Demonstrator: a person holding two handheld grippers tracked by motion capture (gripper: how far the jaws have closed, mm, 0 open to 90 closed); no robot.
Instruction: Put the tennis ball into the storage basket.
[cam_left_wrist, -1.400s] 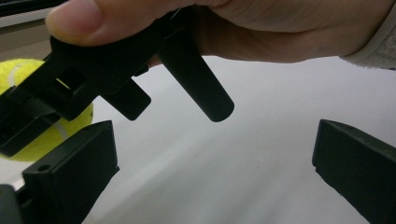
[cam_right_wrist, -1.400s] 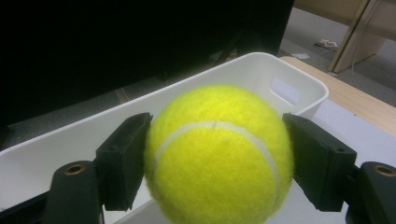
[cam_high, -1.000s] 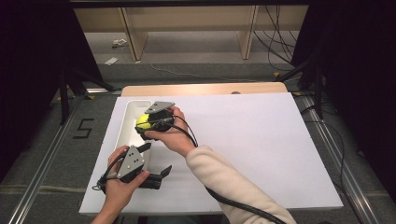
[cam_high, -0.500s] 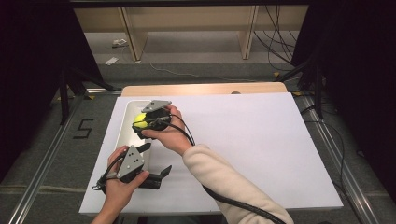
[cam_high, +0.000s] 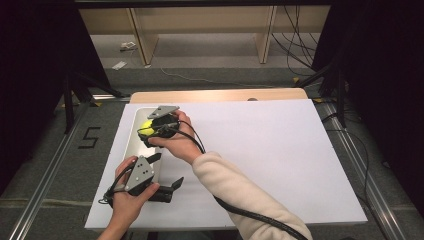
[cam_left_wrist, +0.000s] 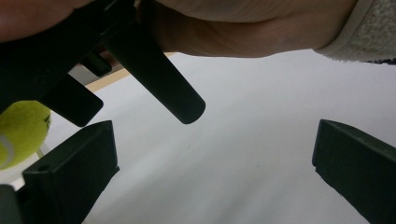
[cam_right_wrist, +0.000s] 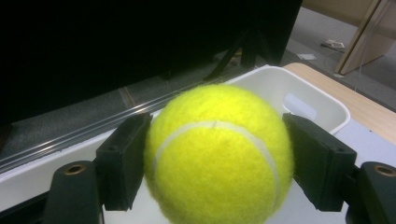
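A yellow tennis ball (cam_high: 146, 125) (cam_right_wrist: 217, 154) is clamped between the two black jaws of my right gripper (cam_high: 144, 133) (cam_right_wrist: 217, 161), which is shut on it. Ball and gripper hang just above a long white bin (cam_high: 131, 146) (cam_right_wrist: 299, 81) at the table's left side. My left gripper (cam_high: 167, 171) (cam_left_wrist: 210, 172) sits nearer the front edge, open, with nothing between its jaws. In the left gripper view the ball (cam_left_wrist: 21, 130) shows at the far left, under one jaw of the right gripper, with the person's hand (cam_left_wrist: 243, 28) above.
A large white sheet (cam_high: 260, 150) covers most of the wooden table (cam_high: 215, 95). The right forearm in a cream sleeve (cam_high: 235, 195) crosses the front of the sheet, trailing a black cable. Metal rails run along both sides of the table.
My right gripper has drifted slightly left and away with the ball still held. The left gripper has stayed where it was.
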